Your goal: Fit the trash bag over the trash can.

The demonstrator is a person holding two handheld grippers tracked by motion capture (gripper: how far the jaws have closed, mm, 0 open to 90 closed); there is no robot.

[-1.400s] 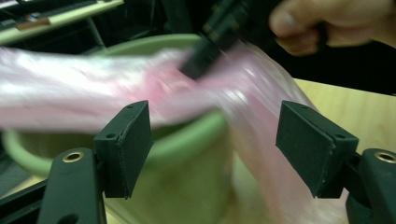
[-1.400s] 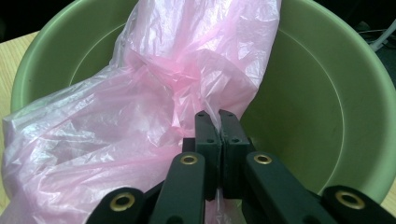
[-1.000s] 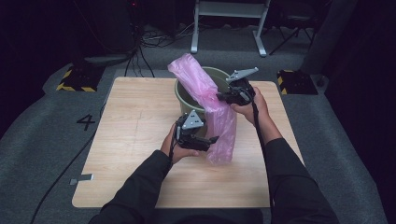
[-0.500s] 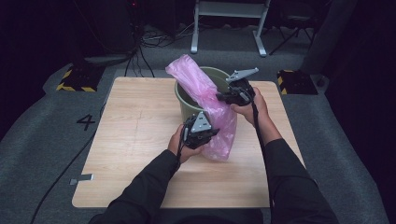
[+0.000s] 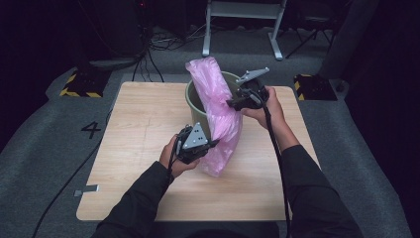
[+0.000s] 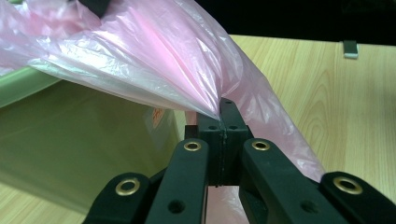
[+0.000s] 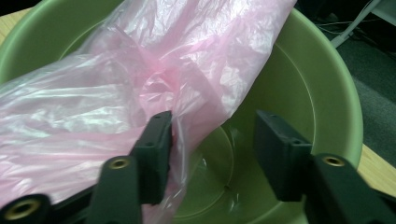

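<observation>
A green plastic bin (image 5: 194,101) stands on the far middle of the wooden table (image 5: 133,129). A pink plastic bag (image 5: 218,106) lies draped over the bin's near rim, one end sticking up inside, the other hanging down onto the table. My left gripper (image 5: 210,145) is shut on a pinch of the pink bag (image 6: 177,60) beside the bin's outer wall (image 6: 70,149). My right gripper (image 5: 233,104) hovers over the bin's mouth, jaws open around a fold of the bag (image 7: 154,79), with the bin's inside (image 7: 299,84) below. My left gripper (image 6: 220,114) holds the film taut.
The table's left half and near edge are bare wood. Beyond the far edge are dark floor, cables (image 5: 153,44), a white metal stand (image 5: 242,20) and yellow-black striped blocks (image 5: 79,84). A number 4 (image 5: 91,130) is marked on the grey floor at left.
My left gripper has shifted slightly back toward the bin's near side, still pinching the bag. My right gripper has stayed over the bin.
</observation>
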